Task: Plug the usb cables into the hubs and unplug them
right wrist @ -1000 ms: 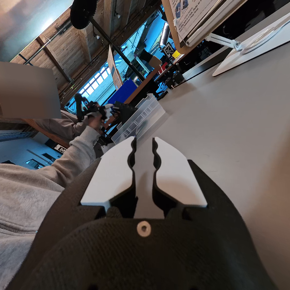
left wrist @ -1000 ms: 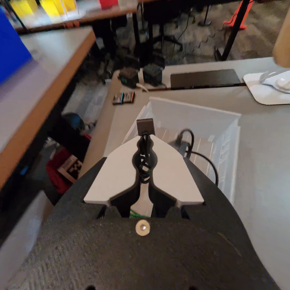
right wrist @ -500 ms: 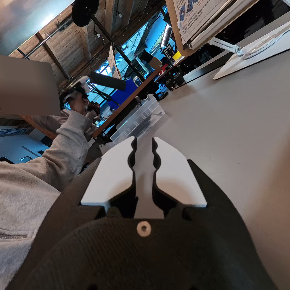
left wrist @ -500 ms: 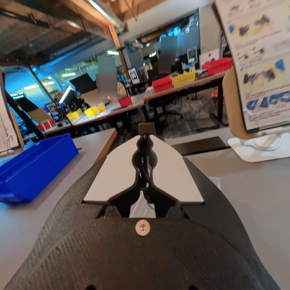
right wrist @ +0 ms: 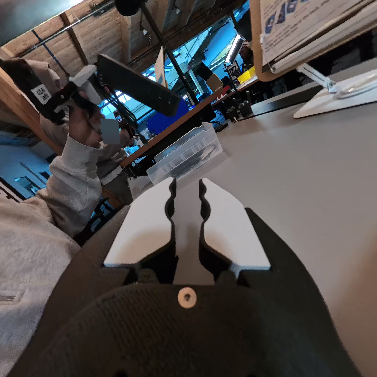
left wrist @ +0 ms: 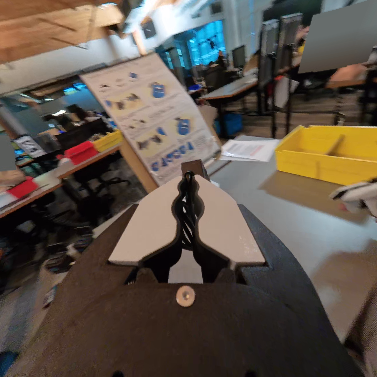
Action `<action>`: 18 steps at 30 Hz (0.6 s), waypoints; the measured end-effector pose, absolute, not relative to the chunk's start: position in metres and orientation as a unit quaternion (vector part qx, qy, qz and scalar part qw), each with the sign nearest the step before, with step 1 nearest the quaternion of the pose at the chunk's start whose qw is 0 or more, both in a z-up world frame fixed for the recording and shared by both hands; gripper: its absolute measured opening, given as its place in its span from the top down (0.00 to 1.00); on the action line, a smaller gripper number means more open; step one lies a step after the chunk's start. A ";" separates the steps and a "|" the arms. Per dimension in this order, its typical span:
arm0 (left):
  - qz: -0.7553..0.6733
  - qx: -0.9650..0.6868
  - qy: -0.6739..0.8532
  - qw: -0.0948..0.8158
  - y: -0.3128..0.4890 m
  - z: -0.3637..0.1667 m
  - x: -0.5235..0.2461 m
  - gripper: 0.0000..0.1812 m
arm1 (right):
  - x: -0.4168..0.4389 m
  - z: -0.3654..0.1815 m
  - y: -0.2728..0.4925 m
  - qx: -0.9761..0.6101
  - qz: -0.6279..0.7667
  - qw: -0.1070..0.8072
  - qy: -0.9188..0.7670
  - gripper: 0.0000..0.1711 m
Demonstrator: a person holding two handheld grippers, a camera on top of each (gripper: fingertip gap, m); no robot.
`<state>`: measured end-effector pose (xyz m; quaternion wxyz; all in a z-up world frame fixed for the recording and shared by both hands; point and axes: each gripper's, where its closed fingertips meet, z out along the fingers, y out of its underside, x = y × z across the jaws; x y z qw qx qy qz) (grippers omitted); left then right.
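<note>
My left gripper is shut on a bundle of black USB cable. A small dark hub sticks out just past its fingertips, held in the air above the grey table. In the right wrist view the left gripper is raised high at the upper left in a hand, with cables hanging from it. My right gripper is open and empty, low over the table. A clear plastic bin with a black cable inside stands just beyond it.
A yellow bin and a paper sheet lie at the table's far right. A poster board leans on a white stand. A black pad lies behind the clear bin. A blurred white-and-black shape shows at the right edge.
My left gripper has lifted the hub and cable out of the clear bin and swung up and to the right. My right gripper has stayed open and barely moved.
</note>
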<state>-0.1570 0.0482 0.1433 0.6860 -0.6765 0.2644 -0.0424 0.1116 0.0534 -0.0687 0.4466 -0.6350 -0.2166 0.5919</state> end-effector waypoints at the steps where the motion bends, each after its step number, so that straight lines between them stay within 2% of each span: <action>1: -0.067 -0.679 0.284 0.674 0.046 0.130 -0.138 0.97 | 0.110 -0.066 0.050 -0.629 0.591 0.453 -0.226 0.87; 7: -0.240 -0.668 0.357 0.607 0.024 0.052 -0.032 0.97 | 0.102 -0.050 0.032 -0.589 0.568 0.504 -0.278 0.81; 11: -0.370 -0.642 0.362 0.565 0.010 0.018 0.013 0.97 | 0.094 -0.047 0.019 -0.569 0.539 0.526 -0.329 0.74; 13: -0.425 -0.631 0.350 0.546 0.007 0.008 0.024 0.97 | 0.086 -0.053 0.008 -0.568 0.531 0.513 -0.364 0.75; 15: -0.477 -0.617 0.330 0.532 0.007 0.003 0.029 0.97 | 0.077 -0.065 -0.002 -0.576 0.524 0.484 -0.399 0.80; 18: -0.558 -0.583 0.293 0.514 0.006 0.000 0.031 0.98 | 0.067 -0.078 -0.018 -0.590 0.564 0.405 -0.413 0.85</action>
